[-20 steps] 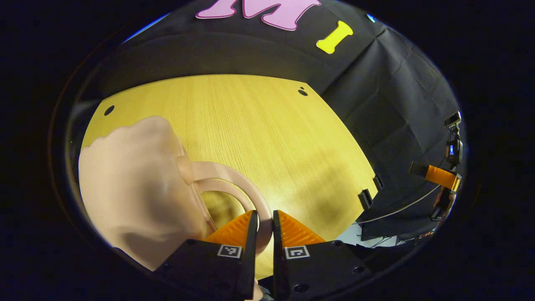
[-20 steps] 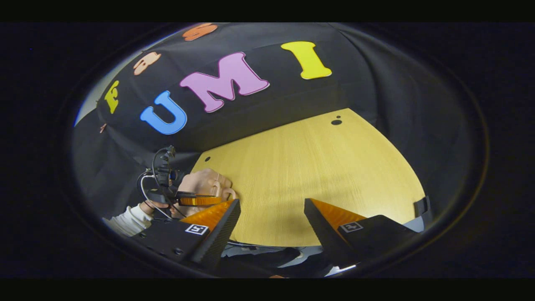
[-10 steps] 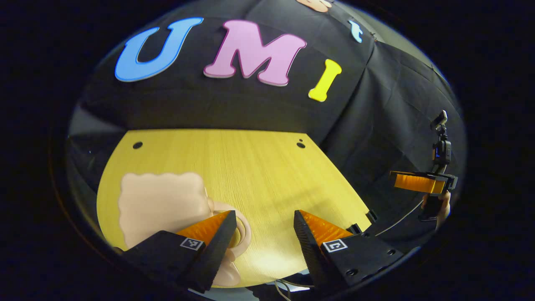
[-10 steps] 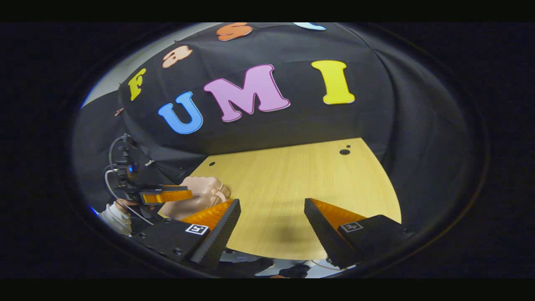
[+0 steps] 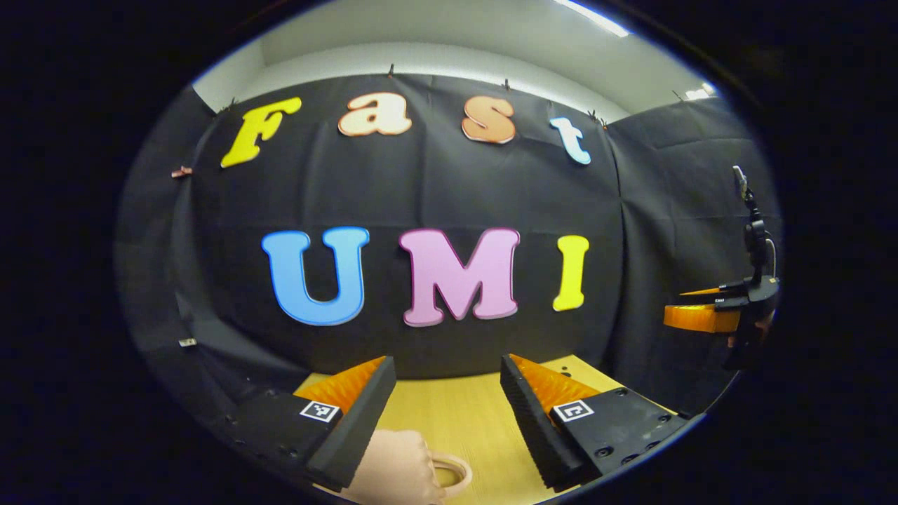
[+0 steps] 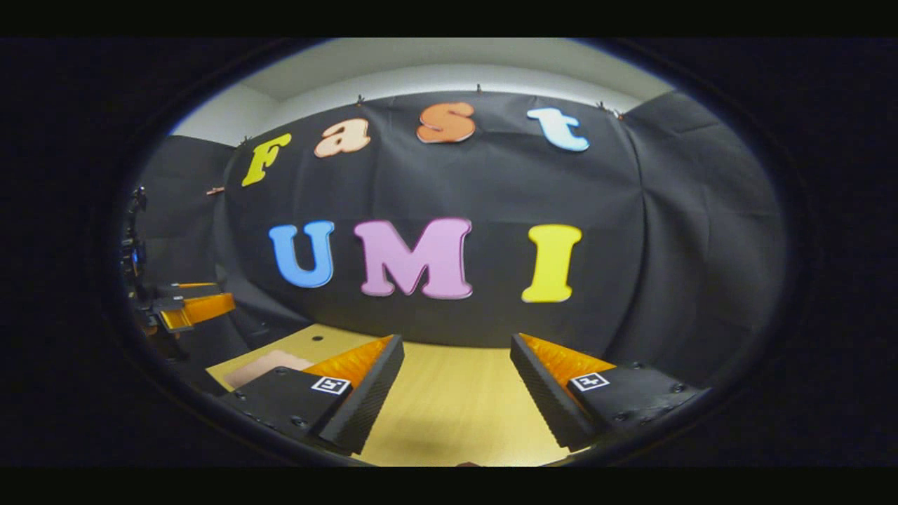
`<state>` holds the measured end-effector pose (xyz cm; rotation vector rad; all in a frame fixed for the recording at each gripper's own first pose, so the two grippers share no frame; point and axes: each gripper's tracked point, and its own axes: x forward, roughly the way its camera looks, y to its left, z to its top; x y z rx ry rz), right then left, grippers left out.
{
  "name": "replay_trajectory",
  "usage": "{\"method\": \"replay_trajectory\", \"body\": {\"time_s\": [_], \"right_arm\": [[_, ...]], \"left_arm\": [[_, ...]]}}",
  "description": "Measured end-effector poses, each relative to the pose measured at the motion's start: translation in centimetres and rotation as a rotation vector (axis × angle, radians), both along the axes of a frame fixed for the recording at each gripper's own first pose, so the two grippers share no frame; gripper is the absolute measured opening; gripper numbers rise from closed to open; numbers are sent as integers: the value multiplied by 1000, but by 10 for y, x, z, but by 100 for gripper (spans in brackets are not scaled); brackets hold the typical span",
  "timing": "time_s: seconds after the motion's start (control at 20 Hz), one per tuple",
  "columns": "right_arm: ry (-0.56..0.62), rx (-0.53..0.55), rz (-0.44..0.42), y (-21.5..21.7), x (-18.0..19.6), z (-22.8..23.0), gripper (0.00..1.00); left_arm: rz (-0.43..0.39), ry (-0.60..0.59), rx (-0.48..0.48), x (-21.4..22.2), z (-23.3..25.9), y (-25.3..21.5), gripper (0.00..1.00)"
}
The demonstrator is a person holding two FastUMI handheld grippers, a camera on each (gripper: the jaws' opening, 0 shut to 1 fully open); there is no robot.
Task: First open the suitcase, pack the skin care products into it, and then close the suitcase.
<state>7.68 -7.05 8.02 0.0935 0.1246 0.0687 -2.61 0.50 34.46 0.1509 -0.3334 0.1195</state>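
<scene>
In the left gripper view the left claw (image 5: 447, 375) is spread wide, grasping nothing. The pale pink suitcase (image 5: 396, 466) lies on the wooden desk (image 5: 477, 421) just below and near its fingers, loop handle (image 5: 452, 473) toward the gap. In the right gripper view the right claw (image 6: 456, 354) also gapes, released above bare desk; the suitcase lies well off to its left, at the desk's left edge.

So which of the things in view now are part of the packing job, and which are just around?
Part of the job:
- pink suitcase, lying on the table, handle showing
- left gripper, open above it
- right gripper, open over bare table

Just around:
- wooden table
- black cloth wall
</scene>
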Motion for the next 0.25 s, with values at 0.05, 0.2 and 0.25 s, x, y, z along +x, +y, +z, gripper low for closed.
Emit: {"method": "replay_trajectory", "body": {"time_s": [0.05,0.2,0.25], "right_arm": [[-42,-9,-22,-3,-1,13,98],[-130,-35,-78,-12,-4,34,97],[-155,-55,-96,-17,-5,40,97]], "left_arm": [[11,-34,-8,-5,8,-3,95],[21,-45,-55,-12,18,-3,94],[27,-57,-54,-13,20,-1,94]]}}
